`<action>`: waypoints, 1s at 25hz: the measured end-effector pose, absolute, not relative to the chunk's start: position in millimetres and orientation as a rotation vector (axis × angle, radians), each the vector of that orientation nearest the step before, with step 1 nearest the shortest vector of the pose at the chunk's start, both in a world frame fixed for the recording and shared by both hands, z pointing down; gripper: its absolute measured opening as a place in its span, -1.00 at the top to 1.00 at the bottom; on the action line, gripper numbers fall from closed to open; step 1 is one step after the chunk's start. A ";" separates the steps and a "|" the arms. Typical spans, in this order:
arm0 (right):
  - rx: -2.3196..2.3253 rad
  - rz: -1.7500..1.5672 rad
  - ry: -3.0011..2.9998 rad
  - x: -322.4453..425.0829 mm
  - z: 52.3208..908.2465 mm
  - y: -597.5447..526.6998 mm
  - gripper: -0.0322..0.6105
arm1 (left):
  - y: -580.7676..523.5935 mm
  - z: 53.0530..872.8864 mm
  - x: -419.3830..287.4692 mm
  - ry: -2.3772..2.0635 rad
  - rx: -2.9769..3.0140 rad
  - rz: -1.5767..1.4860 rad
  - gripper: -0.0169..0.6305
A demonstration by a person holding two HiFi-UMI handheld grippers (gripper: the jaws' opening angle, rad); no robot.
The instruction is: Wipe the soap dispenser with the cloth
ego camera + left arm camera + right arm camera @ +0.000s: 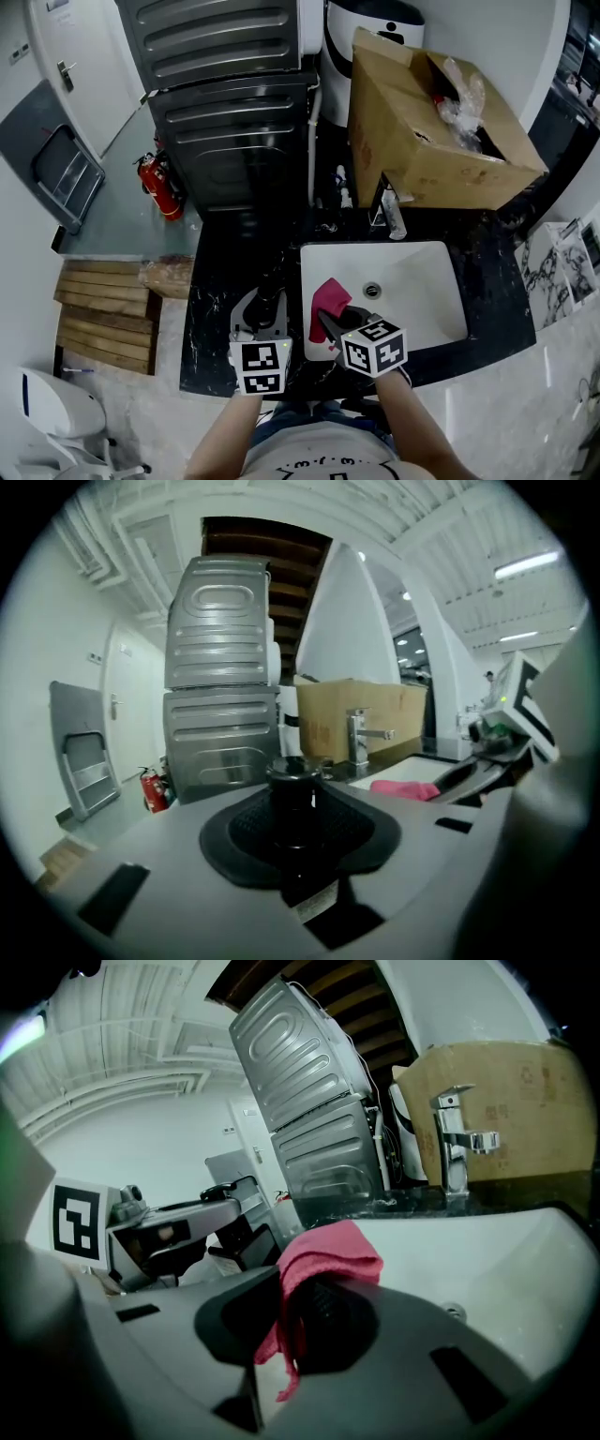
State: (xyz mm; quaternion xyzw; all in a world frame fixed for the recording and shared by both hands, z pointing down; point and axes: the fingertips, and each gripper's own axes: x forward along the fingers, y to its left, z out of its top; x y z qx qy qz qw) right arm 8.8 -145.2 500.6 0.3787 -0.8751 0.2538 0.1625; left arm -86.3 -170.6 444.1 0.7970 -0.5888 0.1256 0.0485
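Observation:
A black soap dispenser [274,287] stands on the dark counter just left of the sink. My left gripper [266,306] is shut on it. In the left gripper view its round black top [298,791] rises between the two pads. A pink cloth [328,302] is pinched in my right gripper [335,321], which hangs over the sink's left edge, close to the right of the dispenser. In the right gripper view the cloth [324,1254] bunches over the jaws and droops down between them. Cloth and dispenser are apart.
The white sink [427,286] with a chrome faucet [392,214] lies to the right, set in a black marble counter [214,309]. An open cardboard box [431,131] sits behind the faucet. Stacked grey machines [234,112] and a red fire extinguisher [161,186] stand beyond.

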 end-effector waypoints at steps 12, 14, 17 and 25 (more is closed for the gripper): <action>1.025 0.695 -2.579 -1.7 481.2 -142.3 0.74 | -168.1 441.1 -111.0 -1.381 2.335 -0.324 0.63; 0.987 0.674 -2.609 -9.5 474.0 -141.9 0.74 | -168.3 442.5 -114.0 -1.390 2.319 -0.323 0.63; 0.903 0.626 -2.661 -28.2 461.8 -140.6 0.74 | -168.6 443.1 -112.5 -1.400 2.323 -0.294 0.62; 0.862 0.487 -2.524 -28.3 484.9 -142.3 0.74 | -168.2 442.1 -114.8 -1.403 2.309 -0.293 0.62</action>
